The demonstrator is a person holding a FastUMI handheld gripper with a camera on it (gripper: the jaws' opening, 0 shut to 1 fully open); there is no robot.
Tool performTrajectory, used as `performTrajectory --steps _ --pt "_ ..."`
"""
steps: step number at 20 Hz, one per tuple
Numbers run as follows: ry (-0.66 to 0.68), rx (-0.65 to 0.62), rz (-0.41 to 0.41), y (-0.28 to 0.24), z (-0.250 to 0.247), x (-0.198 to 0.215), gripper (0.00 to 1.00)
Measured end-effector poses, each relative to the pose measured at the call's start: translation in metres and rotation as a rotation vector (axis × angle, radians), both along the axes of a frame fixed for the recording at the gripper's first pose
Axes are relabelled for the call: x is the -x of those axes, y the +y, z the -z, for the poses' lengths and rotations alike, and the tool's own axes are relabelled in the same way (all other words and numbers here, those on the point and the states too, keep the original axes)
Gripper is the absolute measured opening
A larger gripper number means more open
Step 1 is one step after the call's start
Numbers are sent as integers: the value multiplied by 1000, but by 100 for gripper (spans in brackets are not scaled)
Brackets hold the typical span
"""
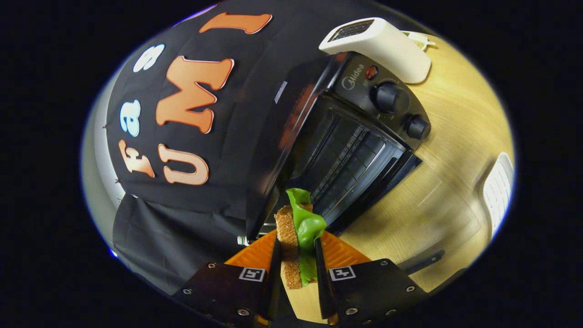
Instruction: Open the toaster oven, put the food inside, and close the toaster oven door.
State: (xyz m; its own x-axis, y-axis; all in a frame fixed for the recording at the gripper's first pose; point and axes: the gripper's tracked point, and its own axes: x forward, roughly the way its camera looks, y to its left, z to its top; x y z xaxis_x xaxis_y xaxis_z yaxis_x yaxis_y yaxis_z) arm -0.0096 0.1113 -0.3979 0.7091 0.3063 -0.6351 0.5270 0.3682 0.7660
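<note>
Gripper view looks over a wooden table (455, 150) where the toaster oven (355, 146) lies toward one o'clock, its door (278, 150) already swung wide so the cavity can take food. Between the fingers, the gripper (298, 248) clamps the sandwich (296, 232), lettuce showing, aimed at that opening.

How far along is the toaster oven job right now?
Done: the black toaster oven has its glass door open. In hand: the gripper is shut on the brown bread sandwich with green lettuce, just ahead of the cavity. Left: place it inside, release, close the door.
</note>
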Motion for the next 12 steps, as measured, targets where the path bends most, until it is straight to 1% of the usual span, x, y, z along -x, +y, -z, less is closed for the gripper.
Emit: performTrajectory --steps 3,5,8,12 --pt "-65 -2 123 -7 3 -16 37" --pt "-88 21 179 -12 15 -26 37" --pt "-121 32 225 -19 27 -39 37" --pt "-120 52 266 -17 50 -59 36"
